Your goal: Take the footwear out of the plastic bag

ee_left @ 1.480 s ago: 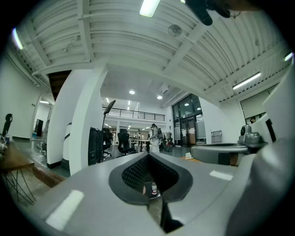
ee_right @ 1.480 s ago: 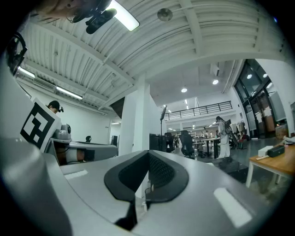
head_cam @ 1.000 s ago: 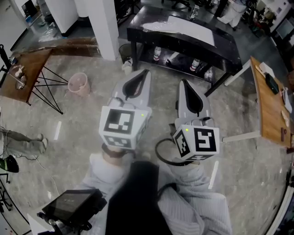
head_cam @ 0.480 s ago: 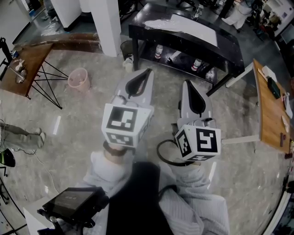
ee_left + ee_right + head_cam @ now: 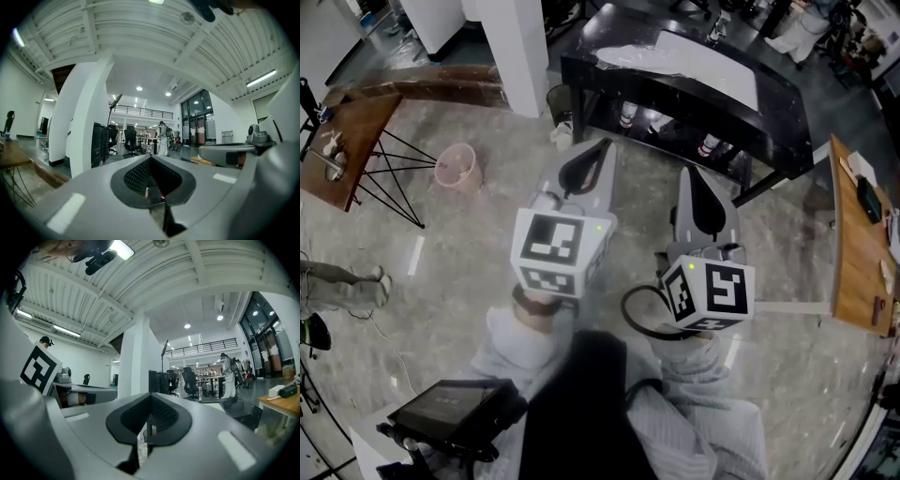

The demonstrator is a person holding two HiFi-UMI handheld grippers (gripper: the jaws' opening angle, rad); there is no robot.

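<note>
In the head view my left gripper and right gripper are held side by side over the stone floor, both pointing toward a black table. Both are shut with nothing between the jaws. A crumpled pale plastic sheet or bag lies on the tabletop beside a white board; no footwear shows. In the left gripper view the left gripper has its jaws meeting, and the right gripper looks the same in the right gripper view. Both gripper views look out across a large hall.
A white pillar stands at the back left, with a pink bucket and a wooden folding table to its left. Bottles sit on the black table's lower shelf. A wooden table stands at right. A person's legs are at far left.
The head view has drifted slightly, so the black table sits a little further right. Both grippers keep their places and stay shut.
</note>
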